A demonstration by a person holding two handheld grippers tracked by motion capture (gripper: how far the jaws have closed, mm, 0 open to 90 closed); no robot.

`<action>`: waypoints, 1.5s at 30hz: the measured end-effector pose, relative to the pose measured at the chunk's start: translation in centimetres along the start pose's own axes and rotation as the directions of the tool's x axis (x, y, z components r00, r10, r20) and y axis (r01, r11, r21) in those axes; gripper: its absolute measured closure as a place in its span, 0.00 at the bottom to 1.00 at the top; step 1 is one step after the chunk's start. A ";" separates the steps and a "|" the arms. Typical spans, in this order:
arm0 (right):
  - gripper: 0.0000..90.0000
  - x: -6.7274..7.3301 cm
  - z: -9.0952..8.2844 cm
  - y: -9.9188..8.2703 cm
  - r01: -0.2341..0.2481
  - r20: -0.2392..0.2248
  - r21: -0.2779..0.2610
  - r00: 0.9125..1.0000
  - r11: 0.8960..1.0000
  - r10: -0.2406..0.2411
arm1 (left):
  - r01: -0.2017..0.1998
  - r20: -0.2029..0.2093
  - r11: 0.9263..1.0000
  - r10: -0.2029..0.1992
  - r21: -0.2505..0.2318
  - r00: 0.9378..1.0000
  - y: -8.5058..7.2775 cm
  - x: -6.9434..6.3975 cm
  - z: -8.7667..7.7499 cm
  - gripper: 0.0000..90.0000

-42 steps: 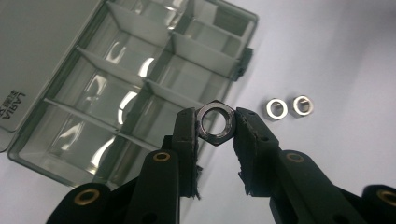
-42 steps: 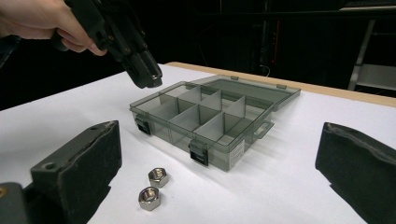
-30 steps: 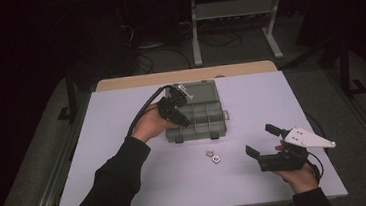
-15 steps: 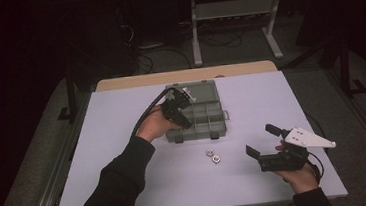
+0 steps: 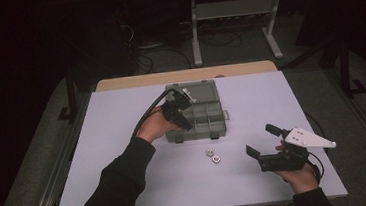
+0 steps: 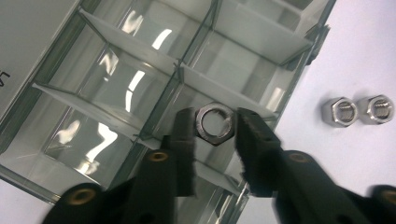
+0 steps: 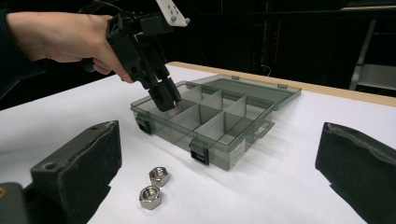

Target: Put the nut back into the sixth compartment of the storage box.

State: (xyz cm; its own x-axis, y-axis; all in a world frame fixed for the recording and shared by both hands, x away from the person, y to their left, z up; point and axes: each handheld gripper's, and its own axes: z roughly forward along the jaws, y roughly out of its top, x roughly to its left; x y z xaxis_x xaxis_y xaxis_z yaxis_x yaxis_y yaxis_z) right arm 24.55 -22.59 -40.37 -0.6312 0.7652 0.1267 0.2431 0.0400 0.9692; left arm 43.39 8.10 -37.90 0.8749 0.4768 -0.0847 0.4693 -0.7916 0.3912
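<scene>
The left claw [image 6: 214, 135] hangs over the open grey translucent plastic compartment box [image 5: 203, 112], its jaws slightly apart with a silver hexagonal steel nut [image 6: 214, 123] between them — whether the pads still pinch it I cannot tell. Two more silver hex nuts [image 5: 213, 156] lie touching on the white tabletop [image 5: 128, 188] just beside the box front. The right claw [image 5: 258, 141] gapes wide and empty near the tabletop's right edge — well apart from the box
</scene>
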 end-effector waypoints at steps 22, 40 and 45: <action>0.00 0.0 0.0 0.0 0.002 0.003 -0.001 1.000 1.000 -0.002 | -0.030 -0.043 0.996 0.027 -0.082 0.999 -0.6 -1.9 -2.2 0.00; 0.00 0.0 0.0 0.0 0.001 0.002 0.001 1.000 1.000 -0.001 | -0.102 0.029 0.988 0.106 -0.116 0.994 -0.1 -5.3 -1.7 0.08; 0.00 0.0 0.0 0.0 0.000 0.003 0.000 1.000 1.000 0.000 | -0.130 0.060 0.987 0.136 -0.095 0.989 -0.2 -5.9 -1.0 0.20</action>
State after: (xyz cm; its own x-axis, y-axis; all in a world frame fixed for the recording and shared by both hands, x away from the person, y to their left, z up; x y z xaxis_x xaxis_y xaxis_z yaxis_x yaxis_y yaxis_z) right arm 24.56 -22.62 -40.38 -0.6290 0.7672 0.1258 0.2429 0.0402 0.9692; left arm 37.97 5.83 -36.61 0.9360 0.3414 -0.0853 0.3384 -0.8067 0.4844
